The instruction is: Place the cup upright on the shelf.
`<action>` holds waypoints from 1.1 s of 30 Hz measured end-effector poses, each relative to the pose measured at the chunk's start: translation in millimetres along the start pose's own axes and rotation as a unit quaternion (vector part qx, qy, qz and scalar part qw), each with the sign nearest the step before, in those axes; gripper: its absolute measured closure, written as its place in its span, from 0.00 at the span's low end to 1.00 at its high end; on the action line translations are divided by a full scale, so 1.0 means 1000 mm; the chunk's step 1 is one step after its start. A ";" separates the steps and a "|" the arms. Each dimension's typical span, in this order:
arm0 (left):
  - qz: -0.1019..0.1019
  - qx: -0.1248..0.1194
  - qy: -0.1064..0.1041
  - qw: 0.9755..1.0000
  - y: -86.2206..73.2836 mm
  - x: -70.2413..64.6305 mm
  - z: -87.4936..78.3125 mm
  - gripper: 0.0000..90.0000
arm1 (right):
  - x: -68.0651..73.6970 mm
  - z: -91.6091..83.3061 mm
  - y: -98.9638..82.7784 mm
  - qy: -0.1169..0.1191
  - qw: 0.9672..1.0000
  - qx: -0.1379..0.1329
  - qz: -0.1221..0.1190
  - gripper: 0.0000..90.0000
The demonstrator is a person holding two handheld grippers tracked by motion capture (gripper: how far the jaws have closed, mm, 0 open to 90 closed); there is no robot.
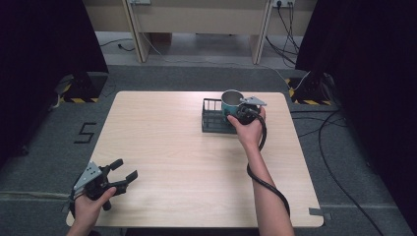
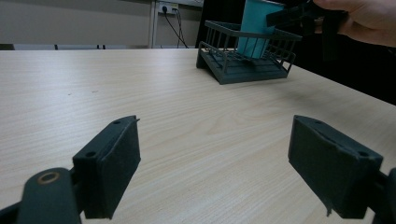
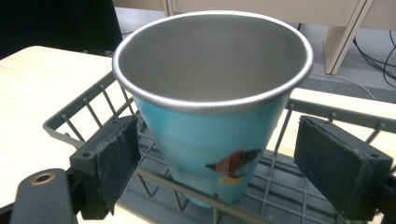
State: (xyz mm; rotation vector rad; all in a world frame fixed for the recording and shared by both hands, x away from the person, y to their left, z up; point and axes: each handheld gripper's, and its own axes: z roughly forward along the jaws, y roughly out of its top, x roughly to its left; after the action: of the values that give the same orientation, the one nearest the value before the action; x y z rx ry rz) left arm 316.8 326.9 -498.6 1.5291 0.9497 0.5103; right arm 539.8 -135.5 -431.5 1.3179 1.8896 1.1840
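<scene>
A teal cup (image 1: 230,101) with a bare steel inside stands upright in a dark wire basket (image 1: 212,122) at the table's far right-centre. My right gripper (image 1: 237,109) is at the cup, open. In the right gripper view the cup (image 3: 210,135) carries a small coloured picture, and my right gripper (image 3: 217,172) has a jaw on each side of it, both apart from its wall, above the basket rim (image 3: 88,105). My left gripper (image 1: 125,169) rests open over the near left corner with nothing between its jaws (image 2: 215,172). From there the cup (image 2: 254,28) and basket (image 2: 243,70) show far off.
The light wooden table (image 1: 187,167) is bare apart from the basket. Black curtains flank both sides, and cables (image 1: 339,182) run on the grey floor at the right. The right gripper's cable (image 1: 268,187) trails along the forearm.
</scene>
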 end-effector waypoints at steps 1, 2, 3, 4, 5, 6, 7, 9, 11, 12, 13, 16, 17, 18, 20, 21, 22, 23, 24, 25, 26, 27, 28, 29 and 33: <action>0.000 0.000 0.000 1.000 0.000 0.000 0.000 0.18 | 0.000 -0.001 0.000 0.001 1.000 0.001 0.001 0.17; 0.000 0.000 0.000 1.000 0.000 0.000 0.000 0.18 | -0.001 -0.003 -0.001 0.001 1.000 0.002 0.001 0.17; 0.000 0.000 0.000 1.000 0.000 0.000 0.000 0.18 | -0.001 -0.004 -0.001 0.000 1.000 0.002 0.003 0.17; 0.000 0.000 0.001 1.000 0.000 0.000 0.000 0.18 | -0.002 -0.006 -0.002 0.000 1.000 0.001 0.002 0.17; 0.000 0.000 0.001 1.000 0.000 0.000 0.000 0.18 | -0.002 -0.007 -0.002 0.000 1.000 0.001 0.002 0.17; 0.000 0.000 0.001 1.000 0.000 0.000 0.000 0.18 | -0.002 -0.009 -0.003 0.000 1.000 0.000 0.001 0.17; 0.000 0.000 0.001 1.000 0.000 0.000 0.000 0.18 | -0.002 -0.011 -0.003 0.000 1.000 0.000 0.000 0.17; 0.001 0.000 0.001 1.000 0.000 0.000 0.000 0.18 | -0.002 -0.015 -0.003 0.000 1.000 0.001 0.000 0.17; 0.001 0.000 0.001 1.000 0.000 0.000 0.000 0.18 | -0.003 -0.020 -0.004 0.001 1.000 -0.001 0.000 0.17; 0.001 0.000 0.001 1.000 0.000 0.000 0.000 0.18 | -0.003 -0.021 -0.004 0.001 1.000 -0.001 0.001 0.17; 0.001 0.000 0.001 1.000 0.000 0.000 0.000 0.18 | -0.004 -0.024 -0.005 0.001 1.000 -0.001 0.001 0.17; 0.002 0.001 0.001 1.000 0.000 0.000 0.000 0.18 | -0.005 -0.031 -0.008 0.002 1.000 0.002 0.003 0.17; 0.002 0.001 0.001 1.000 0.000 0.000 0.000 0.18 | -0.006 -0.034 -0.009 0.002 1.000 0.001 0.002 0.17; 0.002 0.001 0.001 1.000 0.000 -0.001 0.000 0.18 | -0.006 -0.036 -0.009 0.003 1.000 0.000 0.001 0.17; 0.003 0.001 0.001 1.000 0.000 -0.001 0.000 0.18 | -0.007 -0.040 -0.011 0.003 1.000 -0.001 0.001 0.17; 0.003 0.001 0.001 1.000 0.000 -0.001 0.000 0.18 | -0.008 -0.042 -0.012 0.003 1.000 -0.003 0.002 0.17; 0.003 0.001 0.002 1.000 0.000 -0.001 0.000 0.18 | -0.009 -0.045 -0.014 0.002 1.000 -0.006 0.003 0.17; 0.003 0.001 0.002 1.000 0.000 -0.001 0.000 0.18 | -0.009 -0.046 -0.015 0.001 1.000 -0.008 0.003 0.17; 0.003 0.002 0.002 1.000 0.000 -0.001 0.000 0.18 | -0.010 -0.048 -0.016 0.001 1.000 -0.009 0.004 0.17; 0.003 0.002 0.002 1.000 0.000 -0.001 0.000 0.18 | -0.011 -0.050 -0.017 0.002 1.000 -0.009 0.004 0.17; 0.003 0.002 0.002 1.000 0.000 -0.001 0.000 0.18 | -0.011 -0.051 -0.018 0.003 1.000 -0.010 0.004 0.17; 0.003 0.002 0.002 1.000 0.000 -0.001 0.000 0.18 | -0.012 -0.053 -0.020 0.003 1.000 -0.009 0.006 0.17; 0.003 0.003 0.002 1.000 0.000 -0.001 0.000 0.18 | -0.012 -0.054 -0.021 0.003 1.000 -0.009 0.006 0.17; 0.004 0.002 0.002 1.000 -0.001 -0.001 0.000 0.18 | -0.013 -0.056 -0.023 0.004 1.000 -0.009 0.007 0.17; 0.004 0.003 0.003 1.000 -0.001 0.000 0.000 0.18 | -0.015 -0.062 -0.029 0.005 1.000 -0.008 0.006 0.17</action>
State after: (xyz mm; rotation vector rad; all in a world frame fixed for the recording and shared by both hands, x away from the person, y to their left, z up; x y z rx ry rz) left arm 316.7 326.5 -499.2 1.5384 0.9509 0.5182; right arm 482.3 -174.7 -429.3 1.3194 1.8779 1.2121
